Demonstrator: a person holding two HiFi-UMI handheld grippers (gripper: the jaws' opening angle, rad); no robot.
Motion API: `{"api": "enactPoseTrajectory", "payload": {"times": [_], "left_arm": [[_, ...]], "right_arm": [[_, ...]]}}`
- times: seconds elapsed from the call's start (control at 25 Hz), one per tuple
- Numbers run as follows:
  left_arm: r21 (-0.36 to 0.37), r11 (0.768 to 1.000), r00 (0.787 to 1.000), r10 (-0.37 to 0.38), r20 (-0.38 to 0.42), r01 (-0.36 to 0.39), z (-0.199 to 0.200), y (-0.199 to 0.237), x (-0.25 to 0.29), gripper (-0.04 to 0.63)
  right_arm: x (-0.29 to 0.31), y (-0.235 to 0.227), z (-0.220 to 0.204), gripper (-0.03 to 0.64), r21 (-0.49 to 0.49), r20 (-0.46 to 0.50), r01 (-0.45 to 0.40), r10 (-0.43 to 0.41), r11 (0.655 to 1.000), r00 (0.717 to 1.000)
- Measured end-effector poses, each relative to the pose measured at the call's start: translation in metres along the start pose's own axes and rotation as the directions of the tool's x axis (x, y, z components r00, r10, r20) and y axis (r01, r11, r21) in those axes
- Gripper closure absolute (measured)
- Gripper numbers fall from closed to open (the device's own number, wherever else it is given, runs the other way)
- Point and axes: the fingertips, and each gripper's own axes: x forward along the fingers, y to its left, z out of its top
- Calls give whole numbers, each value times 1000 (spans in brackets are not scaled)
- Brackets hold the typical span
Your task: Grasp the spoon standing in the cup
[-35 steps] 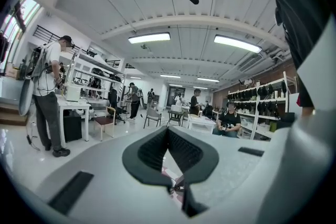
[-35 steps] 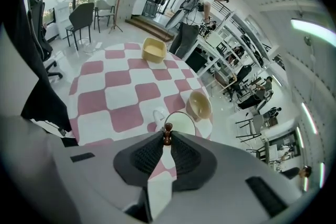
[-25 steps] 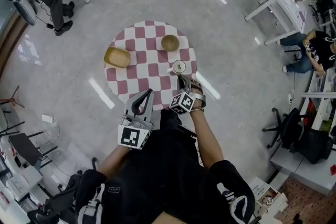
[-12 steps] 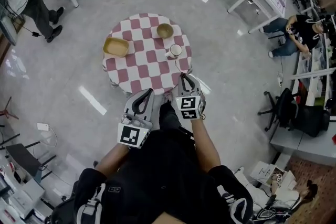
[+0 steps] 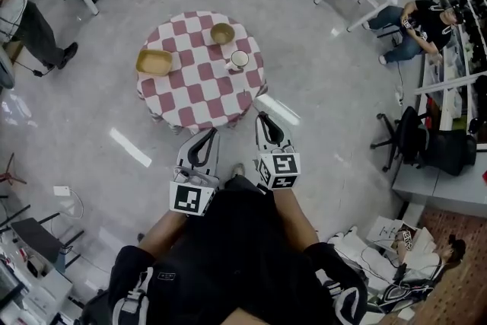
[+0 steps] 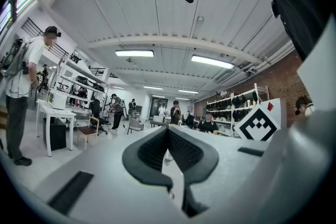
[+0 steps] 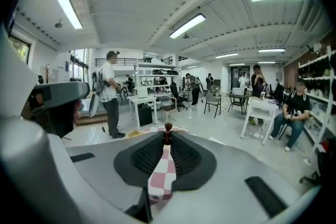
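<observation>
Head view: cup (image 5: 240,58), round bowl (image 5: 222,33) and yellow bowl (image 5: 154,62) sit bare on the checkered table (image 5: 202,99). Right gripper (image 5: 261,116) pinches a dark spoon (image 7: 167,132), left gripper (image 5: 213,132) is clamped on nothing.

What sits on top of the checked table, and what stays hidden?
On the checked cloth: a wooden tray, a round wooden bowl and a white cup. The cloth hides whatever lies under it; the cup's contents are too small to tell.

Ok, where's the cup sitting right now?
In the head view, the cup stands on the right side of the checkered table, just nearer than the round bowl, with the yellow tray to its left.
</observation>
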Motion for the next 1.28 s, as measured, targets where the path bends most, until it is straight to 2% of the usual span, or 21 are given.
{"api": "enactPoseTrajectory", "payload": {"times": [0.12,0.44,0.52,0.68,0.88,1.0,1.28], "left_arm": [[57,998,1000,0,-30,1,-2,-18,1,586],[33,999,1000,4,-19,-3,-2,-52,14,586],[32,999,1000,4,18,-5,4,-58,19,586],[29,1000,1000,0,6,0,1,-73,25,587],[15,1000,998,7,64,-8,9,-81,36,586],[17,1000,999,12,36,-13,5,-84,39,586],[25,1000,999,5,35,-6,8,-91,46,587]], "right_arm": [[-19,-6,-5,558,25,8,-3,3,1000,1000],[-55,-27,-22,558,114,34,-26,22,993,999],[-62,-32,-24,558,116,43,-30,25,993,999],[-75,-43,-24,558,104,55,-40,35,994,998],[-80,-55,-29,558,106,51,-49,44,993,998],[-81,-60,-30,558,106,52,-51,46,993,998],[-82,-68,-26,558,108,59,-48,42,993,997]]}}
